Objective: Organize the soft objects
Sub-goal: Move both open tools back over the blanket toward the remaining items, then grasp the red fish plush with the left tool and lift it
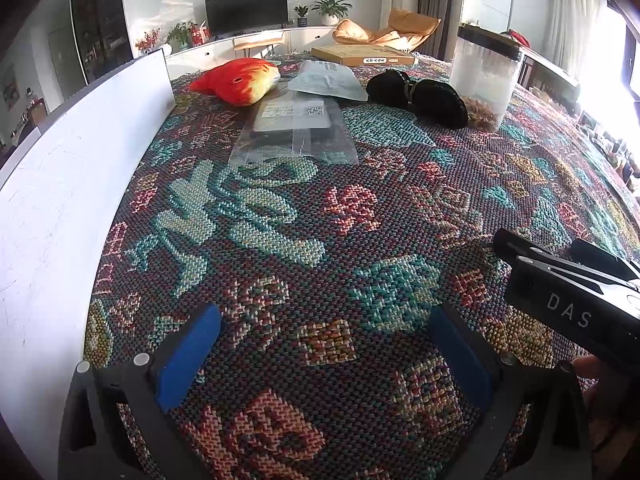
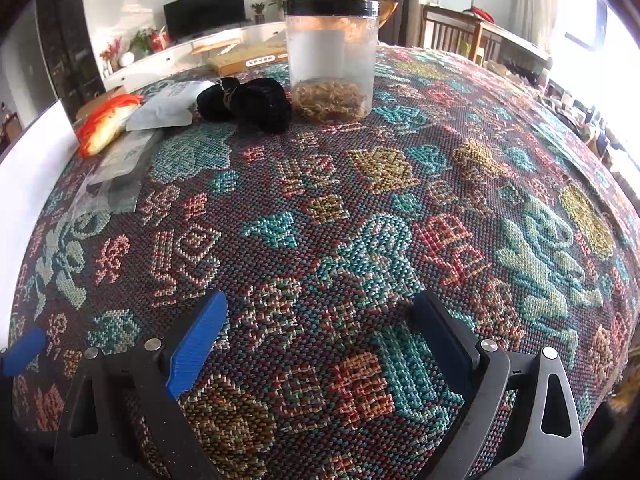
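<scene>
The left hand-held gripper (image 1: 324, 354) and the right hand-held gripper (image 2: 320, 334) are both spread wide, holding nothing, low over the patterned counter (image 2: 360, 208). Far ahead lie the fish toy (image 1: 236, 80), a black soft bundle (image 2: 246, 102) and a plastic jar (image 2: 332, 60).

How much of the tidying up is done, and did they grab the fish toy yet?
Nothing looks tidied yet. The fish toy, the grey pouch, the clear packet and the black soft bundle all lie loose on the woven cloth, next to the jar. The left gripper and right gripper are both open and empty. Everything is left to do.
</scene>
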Tool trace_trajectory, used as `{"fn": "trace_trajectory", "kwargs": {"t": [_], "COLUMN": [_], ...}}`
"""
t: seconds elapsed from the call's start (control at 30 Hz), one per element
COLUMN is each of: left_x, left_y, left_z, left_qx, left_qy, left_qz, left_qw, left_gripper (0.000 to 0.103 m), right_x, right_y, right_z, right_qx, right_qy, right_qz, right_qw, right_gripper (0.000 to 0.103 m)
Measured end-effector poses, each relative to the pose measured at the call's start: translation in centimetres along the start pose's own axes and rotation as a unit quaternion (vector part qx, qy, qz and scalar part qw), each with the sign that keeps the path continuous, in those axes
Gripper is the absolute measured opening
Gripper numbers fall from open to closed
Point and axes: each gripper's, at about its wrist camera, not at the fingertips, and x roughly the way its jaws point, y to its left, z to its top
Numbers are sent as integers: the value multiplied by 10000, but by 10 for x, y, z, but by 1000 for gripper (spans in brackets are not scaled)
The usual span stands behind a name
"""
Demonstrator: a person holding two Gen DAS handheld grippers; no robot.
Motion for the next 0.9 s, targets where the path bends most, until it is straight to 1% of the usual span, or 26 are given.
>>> {"fn": "trace_trajectory", "kwargs": {"t": [0.33, 0.4, 0.43, 0.47, 0.53, 0.57, 0.6, 0.63, 0.7, 0.77, 0.87, 0.9], "left_x": [-3, -2, -1, -1, 0, -3, -8, -13, -22, -23, -6, 4], "left_y": [0, 2, 3, 3, 8, 11, 15, 19, 27, 42, 73, 81], "left_z": [-3, -2, -1, 2, 11, 18, 26, 36, 65, 101, 158, 175], "left_qx": [32, 40, 84, 144, 40, -84, -203, -278, -386, -565, -894, -908], "left_qy": [-37, 17, 87, 256, 597, 668, 657, 594, 427, 338, 341, 407], "left_qz": [63, 1, -57, -114, -276, -449, -621, -714, -702, -735, -640, -577], "left_qw": [10000, 10000, 9999, 9995, 9978, 9967, 9957, 9953, 9959, 9951, 9934, 9934], "left_gripper": [103, 103, 103, 103, 103, 103, 103, 103, 103, 103, 103, 103], "right_x": [0, 0, 0, 0, 0, 0, 0, 0, 0, 0, 0, 0], "right_y": [2, 2, 2, 2, 2, 2, 2, 2, 2, 2, 2, 2], "right_z": [1, 1, 1, 1, 1, 1, 1, 1, 1, 1, 1, 1], "right_qx": [-2, -1, -1, 0, 0, 0, 1, 1, 0, 1, 2, 3], "right_qy": [2, 3, 2, 2, 0, 0, 0, 0, -1, -1, -2, -3], "right_qz": [-6, -6, -7, -6, -6, -7, -6, -5, -5, -3, -4, -4], "right_qw": [10000, 10000, 10000, 10000, 10000, 10000, 10000, 10000, 10000, 10000, 10000, 10000], "right_gripper": [98, 98, 98, 98, 98, 97, 97, 97, 97, 97, 97, 97]}}
